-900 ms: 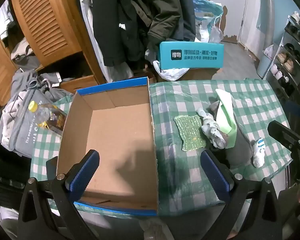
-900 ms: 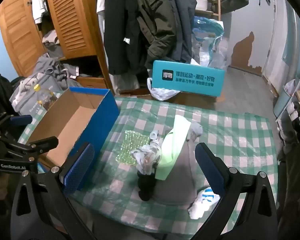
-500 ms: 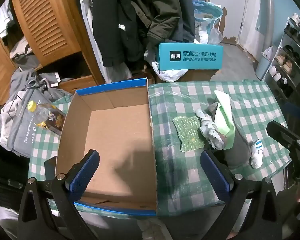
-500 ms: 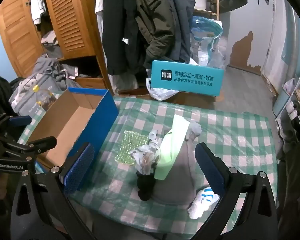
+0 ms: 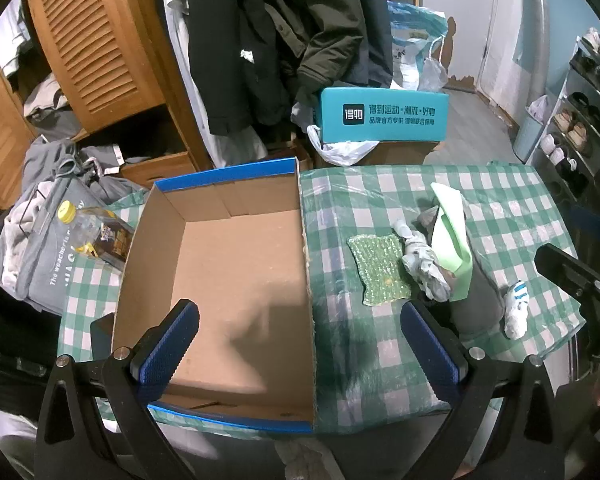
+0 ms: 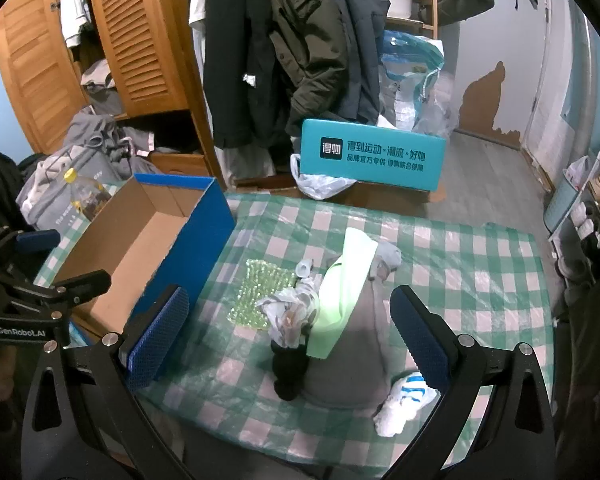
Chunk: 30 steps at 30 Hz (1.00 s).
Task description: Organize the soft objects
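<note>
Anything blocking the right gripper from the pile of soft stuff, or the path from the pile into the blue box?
Nothing visible blocks the right gripper: its jaws are open with the pile of soft items directly ahead. Between the pile and the open box lies only flat bubble wrap; the box's blue side wall has to be cleared.

A lived-in home entryway or bedroom was shown: coats [image 6: 292, 52] were hung beside a louvered wooden wardrobe [image 6: 140, 36], shoes were kept on a rack [image 5: 580, 120], and a checked tablecloth [image 6: 460, 264] was spread.
</note>
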{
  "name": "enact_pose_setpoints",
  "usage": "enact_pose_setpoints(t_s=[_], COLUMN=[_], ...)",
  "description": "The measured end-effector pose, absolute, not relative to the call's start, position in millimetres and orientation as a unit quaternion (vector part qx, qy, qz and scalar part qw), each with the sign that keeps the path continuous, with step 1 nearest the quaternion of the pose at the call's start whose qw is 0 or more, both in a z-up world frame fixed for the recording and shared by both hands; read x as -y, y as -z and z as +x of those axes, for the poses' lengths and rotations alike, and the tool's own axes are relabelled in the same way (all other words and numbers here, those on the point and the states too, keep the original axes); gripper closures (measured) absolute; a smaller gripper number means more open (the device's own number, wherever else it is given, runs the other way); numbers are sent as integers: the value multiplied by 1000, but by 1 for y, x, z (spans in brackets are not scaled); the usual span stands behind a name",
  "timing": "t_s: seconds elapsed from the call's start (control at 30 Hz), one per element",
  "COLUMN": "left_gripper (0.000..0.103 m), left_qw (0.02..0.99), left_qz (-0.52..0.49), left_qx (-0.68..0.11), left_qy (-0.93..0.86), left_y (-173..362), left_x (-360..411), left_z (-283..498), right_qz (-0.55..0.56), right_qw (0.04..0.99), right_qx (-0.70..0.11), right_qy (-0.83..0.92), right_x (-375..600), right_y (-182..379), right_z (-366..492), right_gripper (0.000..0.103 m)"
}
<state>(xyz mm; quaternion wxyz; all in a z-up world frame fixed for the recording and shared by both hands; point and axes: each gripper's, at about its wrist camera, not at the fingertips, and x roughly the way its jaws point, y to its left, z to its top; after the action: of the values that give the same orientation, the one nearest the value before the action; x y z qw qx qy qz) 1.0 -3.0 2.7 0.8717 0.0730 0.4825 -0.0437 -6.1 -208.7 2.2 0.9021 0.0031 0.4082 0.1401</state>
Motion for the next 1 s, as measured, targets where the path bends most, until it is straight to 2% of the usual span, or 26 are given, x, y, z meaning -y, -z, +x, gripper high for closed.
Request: enact_pose_setpoints(t_s=[1.0], left_gripper=[1], left_qw=[873], left_qz=[72], left_qx=[-481], left_qy=[42], left_y=[-1], left_x=[2], left_z=[0], right_qz=[2], right_qw=[902], right_qx=[-410], right_qy=[-139], right_x=[210], right_y=[-1], right_z=[-5], right_gripper=[3])
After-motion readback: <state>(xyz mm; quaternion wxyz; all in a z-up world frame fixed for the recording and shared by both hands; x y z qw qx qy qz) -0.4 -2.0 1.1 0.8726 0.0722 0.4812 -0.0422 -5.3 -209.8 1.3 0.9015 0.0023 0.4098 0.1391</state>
